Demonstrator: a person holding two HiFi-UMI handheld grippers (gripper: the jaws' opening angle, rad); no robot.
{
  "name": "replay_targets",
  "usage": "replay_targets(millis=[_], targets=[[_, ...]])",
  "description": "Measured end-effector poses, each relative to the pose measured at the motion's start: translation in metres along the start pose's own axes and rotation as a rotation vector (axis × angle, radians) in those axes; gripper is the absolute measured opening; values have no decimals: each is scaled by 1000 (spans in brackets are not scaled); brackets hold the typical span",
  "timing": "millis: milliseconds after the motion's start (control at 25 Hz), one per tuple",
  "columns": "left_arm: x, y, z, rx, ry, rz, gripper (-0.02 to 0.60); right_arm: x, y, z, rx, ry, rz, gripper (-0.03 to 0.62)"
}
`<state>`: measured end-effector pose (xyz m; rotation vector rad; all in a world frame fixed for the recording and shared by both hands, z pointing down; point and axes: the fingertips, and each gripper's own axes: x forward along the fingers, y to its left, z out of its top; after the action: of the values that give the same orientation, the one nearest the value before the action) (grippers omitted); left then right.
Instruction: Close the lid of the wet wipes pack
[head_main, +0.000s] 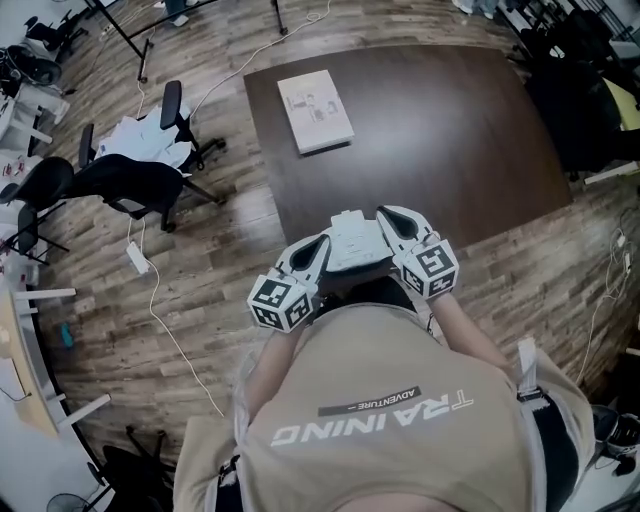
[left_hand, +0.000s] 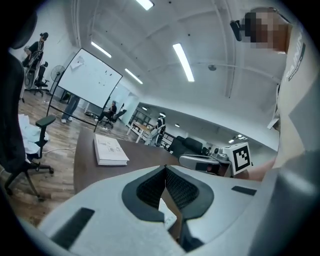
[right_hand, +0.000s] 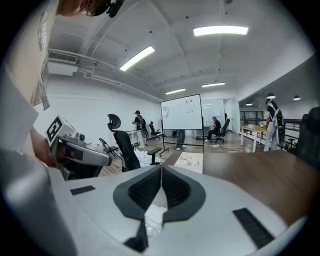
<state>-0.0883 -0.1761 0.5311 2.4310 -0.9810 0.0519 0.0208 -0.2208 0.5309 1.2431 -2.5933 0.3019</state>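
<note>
At the near edge of the counter (head_main: 450, 140), I see the wet wipes pack (head_main: 352, 240) flanked by both tools.
The left hand-held gripper (head_main: 320, 245) is clenched, jaw tips together, lying just beside the pack's left side; in its own view, white of the pack shows through the gap below the tips. The right hand-held gripper (head_main: 388, 216) is clenched likewise, just beside the pack's right side. I cannot tell whether the lid is down. A white booklet (head_main: 315, 110) lies well apart, toward the far edge.
</note>
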Motion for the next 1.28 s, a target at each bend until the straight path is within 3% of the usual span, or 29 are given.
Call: replay_targets(millis=[280, 480, 760, 1280], targets=[[3, 24, -11, -13, 48, 31, 9, 41, -6, -2, -63, 35, 31, 15], [8, 30, 4, -1, 30, 55, 9, 52, -16, -2, -24, 43, 58, 15], [27, 32, 25, 39, 20, 78, 9, 71, -23, -46, -4, 187, 185, 17], [56, 29, 23, 13, 32, 141, 9, 94, -44, -117, 123, 357, 316, 18]])
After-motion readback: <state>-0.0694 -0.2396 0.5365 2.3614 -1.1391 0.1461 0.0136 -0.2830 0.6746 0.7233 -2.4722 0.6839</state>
